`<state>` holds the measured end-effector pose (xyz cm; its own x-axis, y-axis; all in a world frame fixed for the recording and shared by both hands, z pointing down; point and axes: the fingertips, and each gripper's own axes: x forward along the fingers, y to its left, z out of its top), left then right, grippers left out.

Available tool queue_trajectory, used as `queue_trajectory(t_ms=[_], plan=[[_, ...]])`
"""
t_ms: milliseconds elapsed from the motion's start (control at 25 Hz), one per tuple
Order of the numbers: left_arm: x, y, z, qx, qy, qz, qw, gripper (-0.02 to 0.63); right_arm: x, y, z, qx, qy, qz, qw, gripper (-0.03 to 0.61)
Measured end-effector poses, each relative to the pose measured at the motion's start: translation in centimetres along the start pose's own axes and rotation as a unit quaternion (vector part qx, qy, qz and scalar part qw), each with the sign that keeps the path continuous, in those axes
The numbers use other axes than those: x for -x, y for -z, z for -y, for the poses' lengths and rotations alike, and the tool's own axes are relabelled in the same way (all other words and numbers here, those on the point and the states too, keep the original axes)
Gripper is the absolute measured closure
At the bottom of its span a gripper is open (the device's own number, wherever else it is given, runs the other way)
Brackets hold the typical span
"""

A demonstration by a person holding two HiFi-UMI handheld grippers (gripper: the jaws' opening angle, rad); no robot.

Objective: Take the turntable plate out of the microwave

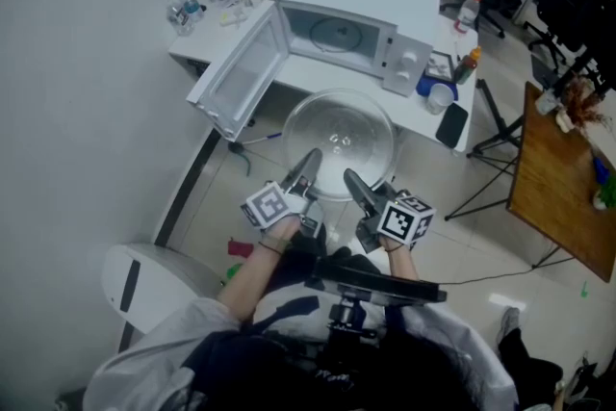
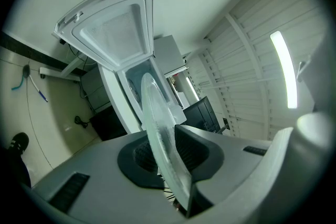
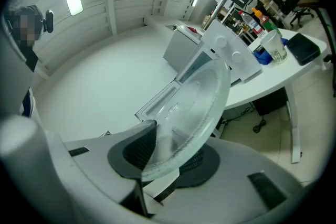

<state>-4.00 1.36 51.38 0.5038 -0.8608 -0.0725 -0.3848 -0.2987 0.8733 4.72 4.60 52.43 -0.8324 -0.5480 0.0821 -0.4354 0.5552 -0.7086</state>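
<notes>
A clear glass turntable plate (image 1: 339, 142) hangs in the air in front of the white microwave (image 1: 351, 26), outside its cavity. My left gripper (image 1: 310, 170) is shut on the plate's near left rim, and my right gripper (image 1: 354, 188) is shut on its near right rim. In the left gripper view the plate (image 2: 160, 139) stands edge-on between the dark pads. In the right gripper view the plate (image 3: 193, 107) fans out from between the pads toward the microwave (image 3: 223, 52). The microwave door (image 1: 239, 77) hangs open to the left.
The microwave stands on a white table (image 1: 322, 77) with bottles (image 1: 185, 5), a cup (image 1: 441, 98) and a dark phone (image 1: 451, 123). A wooden desk (image 1: 558, 192) is at the right. A white stool (image 1: 154, 279) sits near my left. Cables lie on the floor.
</notes>
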Motion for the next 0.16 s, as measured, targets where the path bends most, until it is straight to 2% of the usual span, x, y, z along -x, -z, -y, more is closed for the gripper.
queue_trajectory(t_ms=[160], plan=[[-0.14,0.05,-0.31,0.001,-0.003,-0.001,1.0,0.551,-0.01,-0.07,0.0,-0.005,0.0,0.0,1.0,0.468]])
